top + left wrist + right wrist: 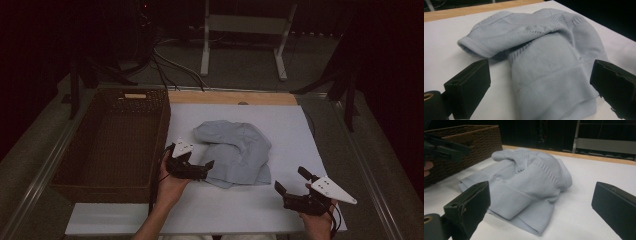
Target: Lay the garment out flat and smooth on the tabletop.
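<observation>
Approach step: my left gripper (pixel 197 167), jaws spread, beside near-left edge of crumpled grey garment (pixel 235 152) mid-table; my right gripper (pixel 290 184) released, apart. Next, I judge: pinch hem, lift toward wicker basket (pixel 112 137).

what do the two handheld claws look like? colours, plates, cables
Both the left claw and the right claw have black bodies with two blocky black jaws. Each carries a pale grey three-cornered plate with small dark dots. A dark cable trails from each. Forearms look bare, no sleeves visible.
</observation>
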Demonstrator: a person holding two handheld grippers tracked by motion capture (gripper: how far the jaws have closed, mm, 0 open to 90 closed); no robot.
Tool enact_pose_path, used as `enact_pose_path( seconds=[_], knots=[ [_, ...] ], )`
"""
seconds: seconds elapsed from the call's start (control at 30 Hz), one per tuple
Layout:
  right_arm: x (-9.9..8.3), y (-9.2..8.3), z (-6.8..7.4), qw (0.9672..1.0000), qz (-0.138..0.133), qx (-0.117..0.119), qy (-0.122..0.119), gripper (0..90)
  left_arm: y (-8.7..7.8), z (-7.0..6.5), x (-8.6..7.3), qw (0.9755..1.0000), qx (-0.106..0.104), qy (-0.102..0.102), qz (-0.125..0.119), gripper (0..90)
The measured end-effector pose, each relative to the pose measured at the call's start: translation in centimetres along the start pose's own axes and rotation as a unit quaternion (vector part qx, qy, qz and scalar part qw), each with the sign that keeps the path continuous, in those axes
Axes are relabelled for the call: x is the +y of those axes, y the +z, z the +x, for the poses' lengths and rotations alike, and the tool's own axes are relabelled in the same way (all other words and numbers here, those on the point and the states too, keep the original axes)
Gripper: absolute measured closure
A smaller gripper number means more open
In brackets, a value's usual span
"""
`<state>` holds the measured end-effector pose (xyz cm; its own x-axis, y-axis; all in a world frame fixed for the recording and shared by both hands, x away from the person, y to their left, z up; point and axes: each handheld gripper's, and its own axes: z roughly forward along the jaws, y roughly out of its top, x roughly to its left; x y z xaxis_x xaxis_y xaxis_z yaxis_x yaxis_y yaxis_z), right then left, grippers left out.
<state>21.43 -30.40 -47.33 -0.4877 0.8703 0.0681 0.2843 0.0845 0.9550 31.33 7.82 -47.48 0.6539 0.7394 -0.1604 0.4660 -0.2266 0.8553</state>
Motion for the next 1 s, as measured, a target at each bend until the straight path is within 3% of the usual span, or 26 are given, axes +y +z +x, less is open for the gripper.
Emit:
enact_pose_path(
  seconds=[0.23, 0.53, 0.63, 0.8, 1.0],
  knots=[
    [0.0, 0.2, 0.2, 1.0, 0.003, 0.0, -0.004, 2.3, 0.0, 0.0, -0.5, 0.9999, 0.003, 0.01, 0.005, 4.7],
    [0.8, 0.7, 0.3, 0.9998, 0.016, 0.009, 0.004, 2.4, -0.3, -0.2, -0.5, 1.0, -0.002, 0.008, -0.003, 4.7],
    [1.6, 0.8, 0.3, 0.9997, 0.019, 0.011, -0.008, 4.9, -0.3, -0.2, -0.6, 1.0, -0.003, 0.007, -0.004, 4.7],
    [2.2, 1.9, -0.3, 0.9992, 0.036, 0.015, -0.01, 7.2, -0.5, -0.2, -0.5, 0.9999, -0.005, 0.005, -0.01, 4.7],
    [1.8, 3.3, -0.7, 0.9974, 0.067, 0.025, -0.013, 16.1, -0.9, -0.4, -0.3, 0.9998, -0.007, 0.008, -0.015, 4.7]
  ],
)
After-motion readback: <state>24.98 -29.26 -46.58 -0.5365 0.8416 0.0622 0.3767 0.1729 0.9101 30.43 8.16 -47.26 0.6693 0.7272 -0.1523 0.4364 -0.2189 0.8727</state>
